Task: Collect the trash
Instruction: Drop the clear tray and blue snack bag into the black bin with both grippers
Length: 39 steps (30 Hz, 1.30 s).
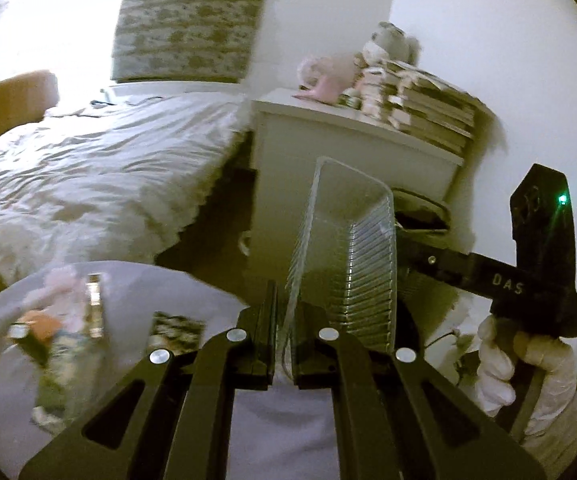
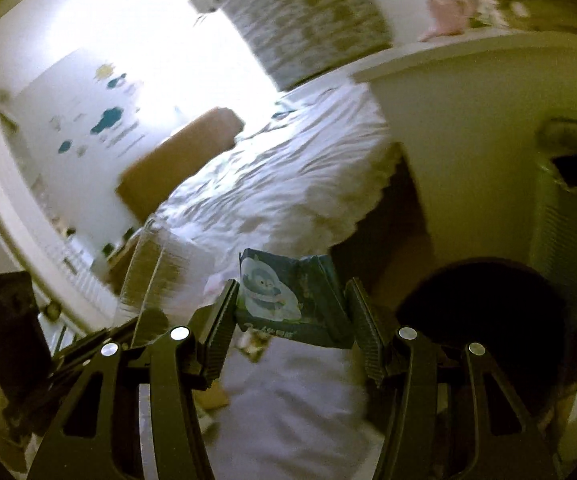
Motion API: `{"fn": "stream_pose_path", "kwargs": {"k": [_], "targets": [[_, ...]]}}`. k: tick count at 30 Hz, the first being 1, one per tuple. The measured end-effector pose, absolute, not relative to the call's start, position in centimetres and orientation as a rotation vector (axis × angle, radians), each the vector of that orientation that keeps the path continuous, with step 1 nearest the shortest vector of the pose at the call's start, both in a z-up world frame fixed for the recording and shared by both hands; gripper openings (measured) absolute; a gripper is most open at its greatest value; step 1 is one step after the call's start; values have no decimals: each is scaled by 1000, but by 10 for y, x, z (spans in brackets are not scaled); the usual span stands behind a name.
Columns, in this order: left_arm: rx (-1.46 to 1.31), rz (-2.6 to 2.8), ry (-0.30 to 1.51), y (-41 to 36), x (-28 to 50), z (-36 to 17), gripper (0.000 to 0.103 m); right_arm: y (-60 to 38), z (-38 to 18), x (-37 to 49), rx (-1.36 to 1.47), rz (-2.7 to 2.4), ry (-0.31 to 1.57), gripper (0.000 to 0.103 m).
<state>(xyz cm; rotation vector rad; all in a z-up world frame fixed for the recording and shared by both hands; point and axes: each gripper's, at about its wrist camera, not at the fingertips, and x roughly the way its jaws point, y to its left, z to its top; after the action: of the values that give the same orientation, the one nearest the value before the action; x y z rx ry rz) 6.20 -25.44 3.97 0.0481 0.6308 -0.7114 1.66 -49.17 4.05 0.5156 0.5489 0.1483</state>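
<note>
One blurred penguin-printed packet (image 2: 288,300), writing seemingly unreadable; "DAS" elsewhere.

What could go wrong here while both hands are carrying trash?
The left gripper pinches only one thin wall of the clear plastic tray, so it could twist loose. The right gripper holds the blue tissue pack near its lower end; it might slip before reaching a bin.

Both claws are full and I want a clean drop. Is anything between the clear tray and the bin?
No object shows between them: the tray, pinched in the left claw, hangs right before the bin beside the nightstand. Only the right claw, holding its packet, crosses below the bin's rim and crowds that side.
</note>
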Motion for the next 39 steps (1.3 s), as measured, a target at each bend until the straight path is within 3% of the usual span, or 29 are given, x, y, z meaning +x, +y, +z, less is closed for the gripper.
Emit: {"fn": "stream_pose_path", "kwargs": {"k": [14,39], "targets": [[122,-788,757,-345,70,-18,6,-580,-20,-10,644,-17,579,55],[195,-790,832,-394,79,-55,7,-600,-68,-8,709,-84,661,56]]}}
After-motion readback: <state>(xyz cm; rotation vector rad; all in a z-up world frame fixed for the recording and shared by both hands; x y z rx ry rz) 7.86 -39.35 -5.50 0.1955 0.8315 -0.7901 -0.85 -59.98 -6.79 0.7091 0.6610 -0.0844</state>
